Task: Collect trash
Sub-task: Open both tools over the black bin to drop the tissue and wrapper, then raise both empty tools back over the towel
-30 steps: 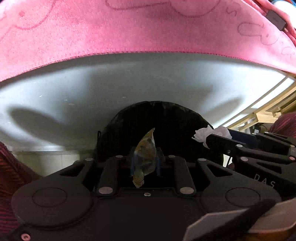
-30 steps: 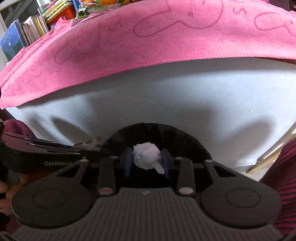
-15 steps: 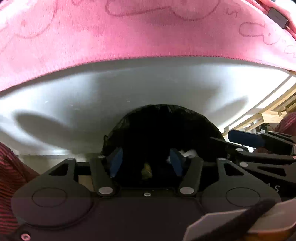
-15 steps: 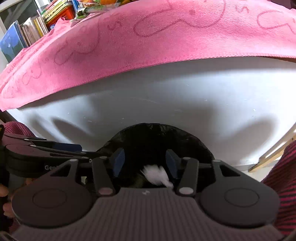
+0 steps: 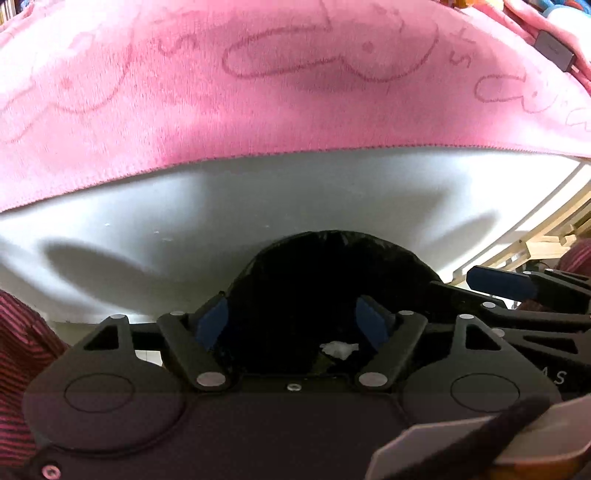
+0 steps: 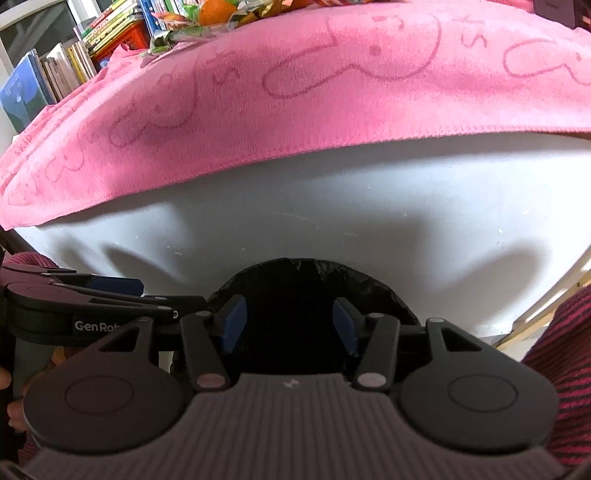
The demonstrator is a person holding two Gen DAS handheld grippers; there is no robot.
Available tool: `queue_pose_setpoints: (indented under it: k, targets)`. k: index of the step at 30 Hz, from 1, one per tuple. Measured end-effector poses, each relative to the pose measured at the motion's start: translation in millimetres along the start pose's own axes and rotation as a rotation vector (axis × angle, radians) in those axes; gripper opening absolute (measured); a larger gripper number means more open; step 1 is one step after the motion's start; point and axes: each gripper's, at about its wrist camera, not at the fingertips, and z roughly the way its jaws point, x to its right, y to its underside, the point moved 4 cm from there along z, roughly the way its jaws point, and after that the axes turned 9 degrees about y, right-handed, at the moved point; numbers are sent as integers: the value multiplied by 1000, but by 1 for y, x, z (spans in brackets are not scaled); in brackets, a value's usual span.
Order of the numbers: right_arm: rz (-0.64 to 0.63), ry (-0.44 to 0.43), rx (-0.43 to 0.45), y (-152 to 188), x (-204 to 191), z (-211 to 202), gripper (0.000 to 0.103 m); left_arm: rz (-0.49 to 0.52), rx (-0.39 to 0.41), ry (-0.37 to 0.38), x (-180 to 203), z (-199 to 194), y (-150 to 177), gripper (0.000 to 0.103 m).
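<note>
A bin lined with a black bag (image 5: 325, 280) sits below the white table front, right under both grippers. My left gripper (image 5: 293, 325) is open over the bag's mouth with nothing between its blue pads. A white crumpled tissue (image 5: 339, 349) lies inside the bag, low between the left fingers. My right gripper (image 6: 290, 323) is open too, above the same black bag (image 6: 295, 295), and holds nothing. In the left wrist view the right gripper (image 5: 517, 295) shows at the right edge. The wrapper is not visible in the dark bag.
A pink towel (image 5: 258, 92) drapes over the white table edge (image 5: 258, 199) above the bin. Colourful wrappers (image 6: 207, 18) lie on the towel far back, with books (image 6: 74, 55) on a shelf to the left. Wooden slats (image 5: 546, 236) stand at the right.
Both grippers opened over the bin. The yellow wrapper dropped from the left gripper and the white tissue from the right gripper into the black bag.
</note>
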Motion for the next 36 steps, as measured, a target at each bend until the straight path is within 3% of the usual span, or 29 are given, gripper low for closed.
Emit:
queue_pose_setpoints:
  k: [6,9,15,17,20,27,33,36]
  targets:
    - [-38,36,138,-19,2,-29,73,32,90,45,5,-34,-15,77]
    - [-62,53,217,-33,4,-48,75,65,177,82,7,-62,-28,85]
    - [-101,86,374,-69,8,-78,79,92,359,136,6,-107,-58,92]
    - [-117,103,424,-82,8,-83,81,116,432,130,11,-114,-66,96]
    - [-121,116,475,-105,8,-83,86,142,510,60,11,-122,-92,97]
    - [-18,116,512,-160,28,-66,92,74,558,45,-1,-108,-155,97]
    - [28,147,505,-201,48,-46,93,4,631,-37,-32,-98,-196,97]
    - [47,158,481,-217,56,-33,93,-42,640,-17,-47,-93,-216,93]
